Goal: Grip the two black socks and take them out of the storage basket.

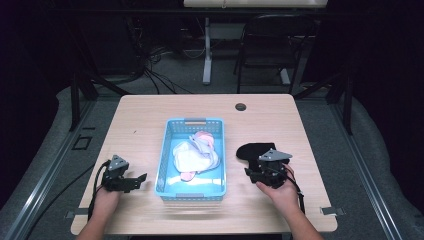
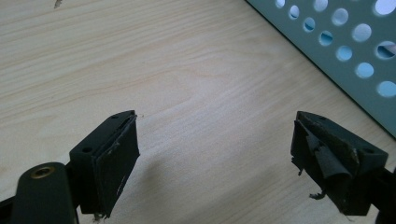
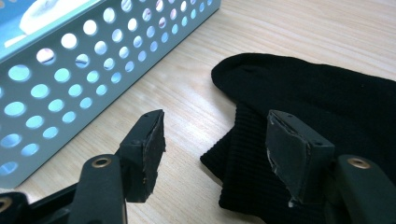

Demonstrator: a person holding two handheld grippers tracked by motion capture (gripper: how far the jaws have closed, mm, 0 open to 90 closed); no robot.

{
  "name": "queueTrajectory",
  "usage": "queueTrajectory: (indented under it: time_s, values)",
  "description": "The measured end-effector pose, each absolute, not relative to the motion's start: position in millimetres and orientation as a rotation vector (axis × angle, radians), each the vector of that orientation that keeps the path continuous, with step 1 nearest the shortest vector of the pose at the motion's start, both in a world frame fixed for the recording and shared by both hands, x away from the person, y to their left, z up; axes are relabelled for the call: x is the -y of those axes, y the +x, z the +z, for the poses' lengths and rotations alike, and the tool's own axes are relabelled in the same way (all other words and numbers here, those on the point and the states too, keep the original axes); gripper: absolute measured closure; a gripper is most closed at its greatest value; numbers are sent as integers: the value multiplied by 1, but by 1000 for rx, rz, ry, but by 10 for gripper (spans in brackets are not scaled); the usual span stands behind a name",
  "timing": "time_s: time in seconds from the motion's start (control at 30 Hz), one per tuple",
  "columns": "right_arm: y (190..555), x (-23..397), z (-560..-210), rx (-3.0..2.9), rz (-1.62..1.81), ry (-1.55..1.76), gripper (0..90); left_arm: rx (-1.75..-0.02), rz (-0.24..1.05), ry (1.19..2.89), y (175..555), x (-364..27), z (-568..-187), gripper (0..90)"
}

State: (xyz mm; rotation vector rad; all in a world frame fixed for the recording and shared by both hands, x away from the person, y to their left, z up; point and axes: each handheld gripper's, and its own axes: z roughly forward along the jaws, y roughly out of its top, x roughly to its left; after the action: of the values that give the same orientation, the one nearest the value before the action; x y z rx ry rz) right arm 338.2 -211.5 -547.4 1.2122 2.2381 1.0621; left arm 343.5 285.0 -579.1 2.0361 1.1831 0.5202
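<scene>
Now, working from left to right: my left gripper [image 1: 131, 181] rests low on the table [image 1: 140, 120] just left of the blue basket [image 1: 168, 150], its jaws spread wide with nothing but bare wood between them in the left gripper view. It has no part in this step, as I read it. The basket already holds a bundle of pale and pink cloth items [image 1: 196, 152], so I judge the job to be gathering laundry into it.

To the right of the basket lies the black sock [image 1: 255, 150], flat on the table and apart from the basket wall. My right gripper [image 3: 212, 154] sits at its near end, jaws fully spread, one pad over the ribbed cuff and the other over bare wood beside it. Nothing is pinched yet.

So I take this as the reach for the sock. Next I need to lower slightly so the cuff's edge lies between the pads, close firmly on the fabric, then lift and carry it leftward over the basket rim.
</scene>
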Motion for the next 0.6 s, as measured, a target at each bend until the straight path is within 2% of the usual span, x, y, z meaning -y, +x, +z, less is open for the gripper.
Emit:
queueTrajectory:
  time_s: [0.6]
  values:
    - [341, 230, -543, -2167, 1077, 1257, 383, -1177, 516, 2037, 344, -284, -579, 152]
